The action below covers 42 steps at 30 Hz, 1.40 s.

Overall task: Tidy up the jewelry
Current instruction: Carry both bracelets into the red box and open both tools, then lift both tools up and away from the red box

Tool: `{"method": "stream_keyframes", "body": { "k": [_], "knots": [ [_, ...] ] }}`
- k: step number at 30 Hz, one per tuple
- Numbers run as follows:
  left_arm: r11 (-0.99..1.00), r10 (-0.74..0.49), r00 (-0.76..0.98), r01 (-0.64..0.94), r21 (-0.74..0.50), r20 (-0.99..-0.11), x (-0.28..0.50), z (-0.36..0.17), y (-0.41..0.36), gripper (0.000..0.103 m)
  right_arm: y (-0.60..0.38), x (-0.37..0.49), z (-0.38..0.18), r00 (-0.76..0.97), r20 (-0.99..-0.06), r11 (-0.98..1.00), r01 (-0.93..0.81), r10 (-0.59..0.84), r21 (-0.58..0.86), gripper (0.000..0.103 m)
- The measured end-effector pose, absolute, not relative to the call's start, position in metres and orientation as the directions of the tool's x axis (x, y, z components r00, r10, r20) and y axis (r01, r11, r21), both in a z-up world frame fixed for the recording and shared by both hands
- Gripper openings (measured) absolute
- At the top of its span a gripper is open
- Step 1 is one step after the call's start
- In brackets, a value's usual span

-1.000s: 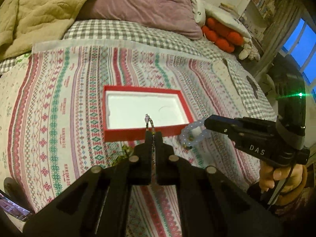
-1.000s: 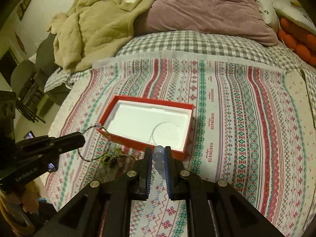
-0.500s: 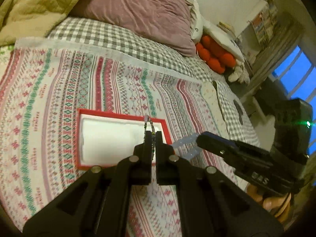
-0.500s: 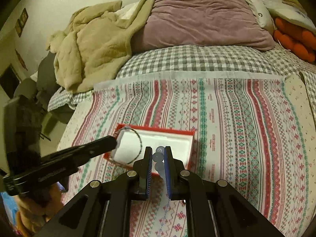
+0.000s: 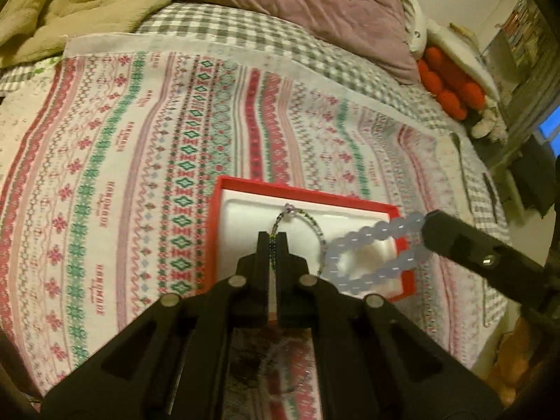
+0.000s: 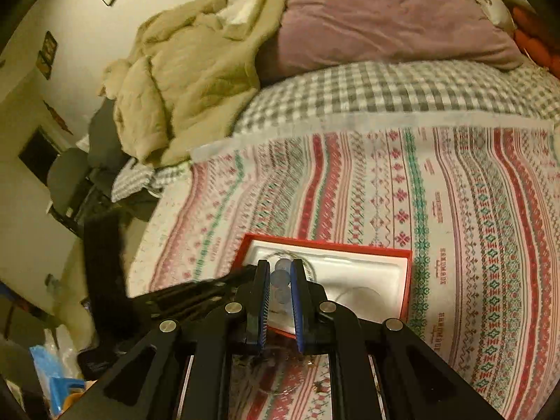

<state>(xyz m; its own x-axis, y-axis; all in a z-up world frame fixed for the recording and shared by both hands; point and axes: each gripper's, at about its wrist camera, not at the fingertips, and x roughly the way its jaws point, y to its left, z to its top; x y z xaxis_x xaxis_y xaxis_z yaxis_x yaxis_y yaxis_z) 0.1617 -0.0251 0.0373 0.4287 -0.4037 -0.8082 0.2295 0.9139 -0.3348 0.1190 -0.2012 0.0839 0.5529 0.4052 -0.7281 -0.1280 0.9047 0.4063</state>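
A red box with a white foam liner lies on the patterned cloth; it also shows in the right wrist view. My left gripper is shut on a thin beaded bracelet that loops above the box's liner. My right gripper is shut on a pale blue bead bracelet; in the left wrist view this bracelet hangs over the box's right part from the right gripper's tip. The left gripper's arm reaches in from the left.
A patterned red, green and white cloth covers the bed. A purple pillow and a beige blanket lie at the back. More jewelry, blurred, lies under my grippers. Orange plush sits far right.
Both grippers have moved in over the box with their bracelets. The thin bracelet has opened into a loop above the liner, and the blue bracelet now hangs over the box's right end.
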Motion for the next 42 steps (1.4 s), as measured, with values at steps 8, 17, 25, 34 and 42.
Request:
{"method": "stream_keyframes", "body": {
  "k": [8, 17, 25, 34, 42],
  "knots": [
    [0.944, -0.319, 0.446, 0.226, -0.24, -0.836, 0.164, 0.031, -0.026, 0.003, -0.22, 0.13, 0.052, 0.527, -0.807, 0.957, -0.046, 0.266, 0.286, 0.012],
    [0.942, -0.317, 0.467, 0.257, -0.217, -0.825, 0.157, 0.038, -0.032, 0.009, -0.225, 0.132, 0.049, 0.541, -0.819, 0.977, -0.026, 0.191, 0.21, 0.013],
    [0.929, -0.336, 0.481, 0.312, -0.2, -0.81, 0.137, 0.059, -0.04, 0.055, -0.24, 0.115, 0.062, 0.542, -0.82, 0.981, -0.04, 0.181, 0.19, 0.019],
    [0.945, -0.28, 0.477, 0.289, -0.153, -0.833, 0.116, 0.062, -0.033, 0.088, -0.239, 0.09, 0.086, 0.598, -0.785, 0.985, -0.052, 0.163, 0.165, 0.082],
    [0.969, -0.191, 0.554, 0.241, -0.063, -0.811, 0.09, 0.064, -0.016, 0.103, -0.24, 0.064, 0.088, 0.642, -0.759, 0.993, -0.036, 0.11, 0.114, 0.103]
  ]
}}
